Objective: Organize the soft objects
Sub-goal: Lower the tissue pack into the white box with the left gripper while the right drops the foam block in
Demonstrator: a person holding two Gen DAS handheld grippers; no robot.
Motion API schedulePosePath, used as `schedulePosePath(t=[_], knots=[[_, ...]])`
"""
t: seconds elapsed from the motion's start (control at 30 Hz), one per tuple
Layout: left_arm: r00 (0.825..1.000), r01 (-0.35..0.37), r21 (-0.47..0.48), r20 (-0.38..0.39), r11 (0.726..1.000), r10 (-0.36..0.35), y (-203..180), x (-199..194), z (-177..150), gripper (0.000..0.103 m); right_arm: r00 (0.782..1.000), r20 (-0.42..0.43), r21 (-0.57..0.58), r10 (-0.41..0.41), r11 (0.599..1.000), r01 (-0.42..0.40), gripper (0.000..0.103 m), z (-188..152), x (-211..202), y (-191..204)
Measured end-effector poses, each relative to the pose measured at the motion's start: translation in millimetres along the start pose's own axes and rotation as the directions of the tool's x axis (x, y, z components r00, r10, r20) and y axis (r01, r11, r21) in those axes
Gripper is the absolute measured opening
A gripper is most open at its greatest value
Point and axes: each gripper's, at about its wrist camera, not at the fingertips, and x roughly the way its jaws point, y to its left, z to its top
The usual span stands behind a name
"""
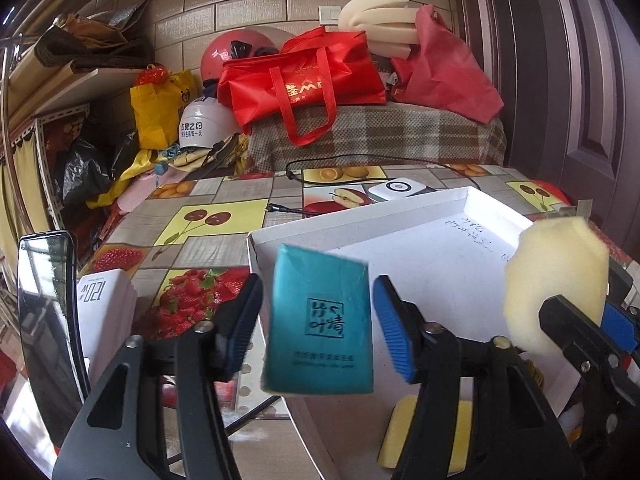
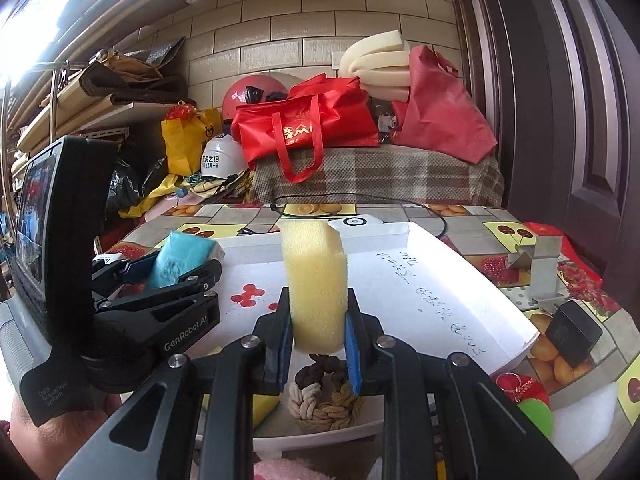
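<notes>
My left gripper point(image 1: 316, 320) stands open, its blue pads wide of a teal tissue pack point(image 1: 320, 320) that looks blurred and loose between them, over the near-left edge of the white box lid point(image 1: 420, 256). The pack also shows in the right wrist view point(image 2: 180, 258). My right gripper point(image 2: 318, 344) is shut on an upright yellow sponge point(image 2: 314, 288) above the lid's near edge point(image 2: 460, 292); the sponge shows at the right in the left wrist view point(image 1: 556, 284). A braided rope ball point(image 2: 326, 396) lies below it.
A second yellow sponge point(image 1: 424, 436) lies low beneath the left gripper. On the fruit-print tablecloth point(image 1: 200, 220) are a white charger with cable point(image 1: 396, 190), a black adapter point(image 2: 572, 332), a metal bracket point(image 2: 540, 268), white foam point(image 2: 584, 416). Red bags point(image 1: 304, 76) and helmets stand behind.
</notes>
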Motion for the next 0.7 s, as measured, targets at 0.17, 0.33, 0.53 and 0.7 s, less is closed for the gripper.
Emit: schedulePosePath(t=[0.17, 0.33, 0.53, 0.7], knots=[[0.998, -0.059, -0.047, -0.001, 0.997, 0.059, 10, 0, -1, 0.103, 0.998, 0.040, 0.019, -0.055, 0.998, 0.055, 0.087, 0, -8, -3], [0.997, -0.071, -0.035, 0.003, 0.997, 0.071, 12, 0, -1, 0.103, 0.996, 0.070, 0.014, -0.061, 0.998, 0.060, 0.095, 0, -12, -2], [0.997, -0.077, -0.039, 0.009, 0.996, 0.077, 11, 1, 1, 0.103, 0.995, 0.074, 0.020, -0.066, 0.998, 0.065, 0.103, 0, -13, -6], [0.997, -0.077, -0.045, 0.029, 0.996, 0.078, 10, -4, 1, 0.103, 0.994, 0.083, 0.017, -0.067, 0.998, 0.066, 0.103, 0, -14, -5]])
